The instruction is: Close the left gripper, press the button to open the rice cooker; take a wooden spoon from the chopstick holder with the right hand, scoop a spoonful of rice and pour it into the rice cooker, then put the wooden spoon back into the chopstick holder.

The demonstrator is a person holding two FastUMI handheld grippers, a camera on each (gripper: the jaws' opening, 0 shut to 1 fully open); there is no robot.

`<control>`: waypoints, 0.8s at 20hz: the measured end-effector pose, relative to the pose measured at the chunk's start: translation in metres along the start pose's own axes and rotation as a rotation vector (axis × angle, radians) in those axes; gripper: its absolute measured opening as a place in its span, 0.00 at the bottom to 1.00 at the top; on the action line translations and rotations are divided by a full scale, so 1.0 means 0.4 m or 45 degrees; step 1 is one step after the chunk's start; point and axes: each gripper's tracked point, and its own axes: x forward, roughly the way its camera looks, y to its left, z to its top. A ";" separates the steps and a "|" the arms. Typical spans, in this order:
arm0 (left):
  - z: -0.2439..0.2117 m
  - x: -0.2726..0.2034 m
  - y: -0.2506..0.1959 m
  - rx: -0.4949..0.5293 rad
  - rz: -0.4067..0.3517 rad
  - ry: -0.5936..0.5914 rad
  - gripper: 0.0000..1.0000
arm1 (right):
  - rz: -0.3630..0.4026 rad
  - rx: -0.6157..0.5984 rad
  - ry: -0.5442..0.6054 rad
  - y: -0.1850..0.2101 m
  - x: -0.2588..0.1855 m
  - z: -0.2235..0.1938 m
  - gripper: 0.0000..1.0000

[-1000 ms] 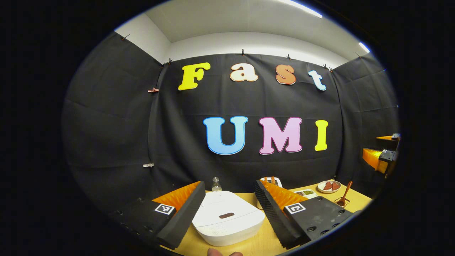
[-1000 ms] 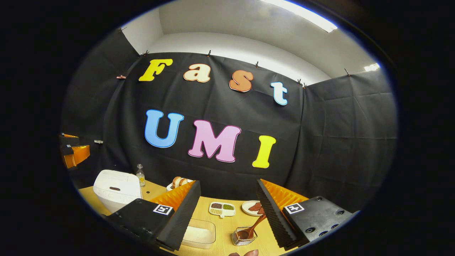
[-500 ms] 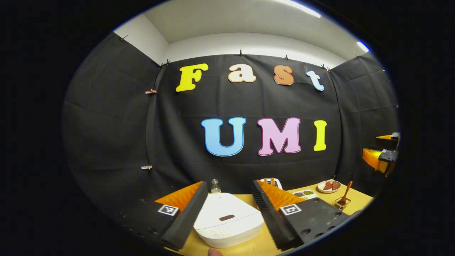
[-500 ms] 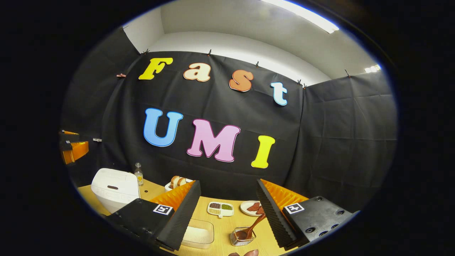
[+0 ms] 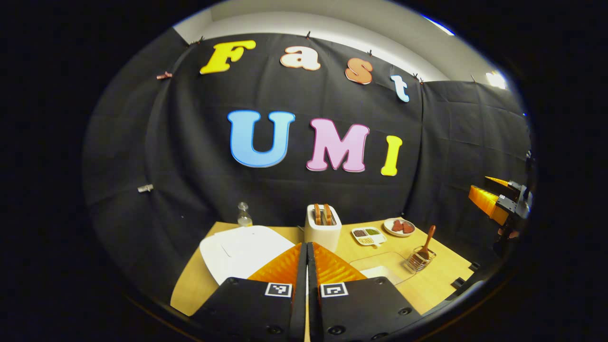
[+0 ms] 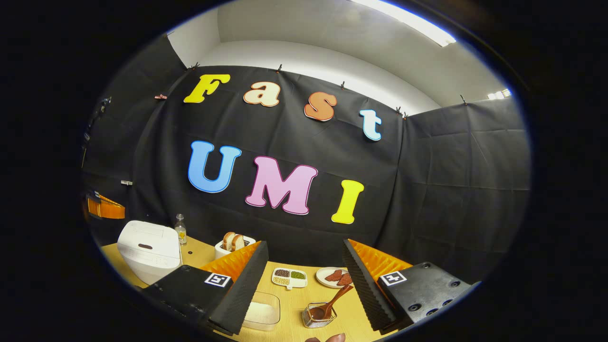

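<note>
Left gripper (image 5: 306, 259) has just snapped its fingers together with nothing between them, so it's ready to poke the button. White rounded rice cooker (image 5: 244, 249), lid down, sits right ahead and slightly left of it. Right gripper (image 6: 304, 280) is spread wide, just hovering. Below its left finger: clear plastic tub (image 6: 260, 311) of white rice. Dead ahead: small wire chopstick holder (image 6: 319, 316) with the brown wooden spoon (image 6: 332, 304) leaning in it.

left gripper view: above table (image 5: 199, 280), facing wall | right gripper view: rightward, lower | shared: tabletop
</note>
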 end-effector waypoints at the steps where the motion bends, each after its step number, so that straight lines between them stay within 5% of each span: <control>1: -0.008 0.024 0.036 -0.011 0.009 0.037 0.08 | -0.005 0.000 0.001 -0.003 0.001 -0.002 0.98; 8: -0.151 0.183 0.172 -0.046 -0.032 0.388 0.08 | -0.045 -0.003 0.043 -0.036 0.008 -0.038 0.98; 16: -0.249 0.261 0.184 -0.125 -0.048 0.539 0.08 | -0.102 -0.005 0.075 -0.066 0.023 -0.065 0.98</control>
